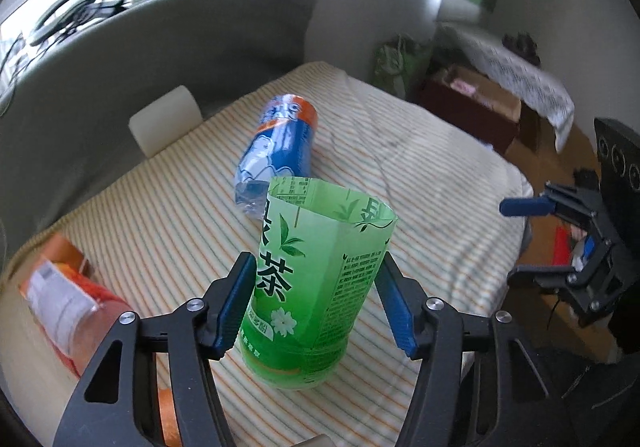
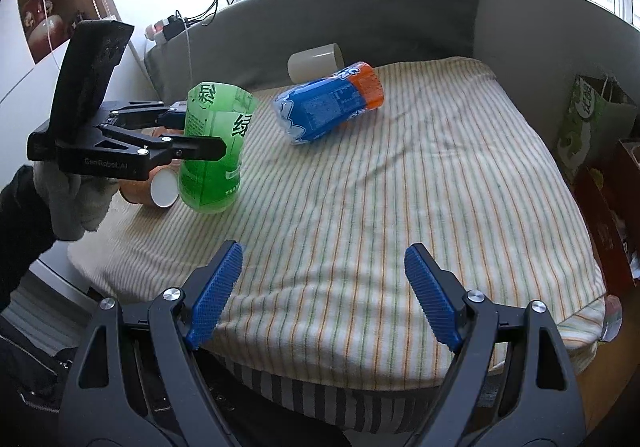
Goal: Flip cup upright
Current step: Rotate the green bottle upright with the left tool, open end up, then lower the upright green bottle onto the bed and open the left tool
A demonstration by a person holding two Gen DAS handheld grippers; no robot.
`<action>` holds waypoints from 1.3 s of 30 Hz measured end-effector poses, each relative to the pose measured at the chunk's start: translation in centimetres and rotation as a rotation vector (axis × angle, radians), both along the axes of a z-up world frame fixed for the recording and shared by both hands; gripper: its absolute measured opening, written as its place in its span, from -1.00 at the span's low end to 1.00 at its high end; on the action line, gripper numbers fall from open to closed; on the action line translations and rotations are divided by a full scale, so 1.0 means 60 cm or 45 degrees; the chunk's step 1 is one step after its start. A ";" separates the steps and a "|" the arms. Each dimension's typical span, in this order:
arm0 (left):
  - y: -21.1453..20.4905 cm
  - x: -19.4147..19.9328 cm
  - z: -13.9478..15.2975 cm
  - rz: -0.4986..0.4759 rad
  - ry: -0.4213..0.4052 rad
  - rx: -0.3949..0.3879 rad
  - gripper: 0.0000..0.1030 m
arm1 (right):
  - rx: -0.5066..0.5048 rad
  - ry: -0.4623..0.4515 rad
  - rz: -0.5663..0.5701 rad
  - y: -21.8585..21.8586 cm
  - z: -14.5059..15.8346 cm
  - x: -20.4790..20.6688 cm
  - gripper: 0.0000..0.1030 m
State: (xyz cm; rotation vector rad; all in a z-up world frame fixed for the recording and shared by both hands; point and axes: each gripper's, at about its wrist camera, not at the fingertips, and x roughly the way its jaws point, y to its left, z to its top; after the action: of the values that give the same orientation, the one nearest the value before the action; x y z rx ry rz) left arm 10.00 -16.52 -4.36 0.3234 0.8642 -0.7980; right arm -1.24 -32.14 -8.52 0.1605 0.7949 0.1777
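A green cut-bottle cup point(image 1: 316, 287) stands upright, open end up, between the blue pads of my left gripper point(image 1: 316, 299); the jaws are shut on its sides. In the right wrist view the same cup point(image 2: 214, 147) rests with its base on or just above the striped cloth point(image 2: 400, 187), held by the left gripper point(image 2: 192, 131). A blue and orange cup point(image 1: 280, 151) lies on its side behind it, also in the right wrist view point(image 2: 328, 107). My right gripper point(image 2: 324, 291) is open and empty over the near edge of the cloth.
A white cup point(image 2: 316, 61) lies on its side at the back by the grey cushion point(image 2: 360, 7). An orange bottle point(image 1: 68, 303) lies at the left edge. Boxes and a green bag point(image 2: 588, 119) stand right of the table.
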 end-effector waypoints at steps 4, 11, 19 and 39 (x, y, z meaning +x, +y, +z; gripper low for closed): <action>0.019 -0.005 -0.001 0.093 -0.040 -0.092 0.13 | 0.007 -0.006 0.013 0.007 0.003 0.005 0.67; 0.042 -0.017 -0.010 0.191 -0.085 -0.184 0.12 | 0.002 -0.005 0.052 0.024 0.004 0.011 0.67; 0.059 -0.042 -0.012 0.218 -0.106 -0.199 0.12 | -0.003 -0.019 0.077 0.041 0.013 0.014 0.67; 0.082 -0.061 -0.019 0.270 -0.099 -0.207 0.11 | -0.020 -0.033 0.118 0.072 0.022 0.012 0.67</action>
State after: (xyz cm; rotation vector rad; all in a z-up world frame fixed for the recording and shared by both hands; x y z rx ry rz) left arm 6.34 -11.59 -5.51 0.1157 0.7420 -0.6489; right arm -0.51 -27.81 -7.20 0.1068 0.7783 0.2604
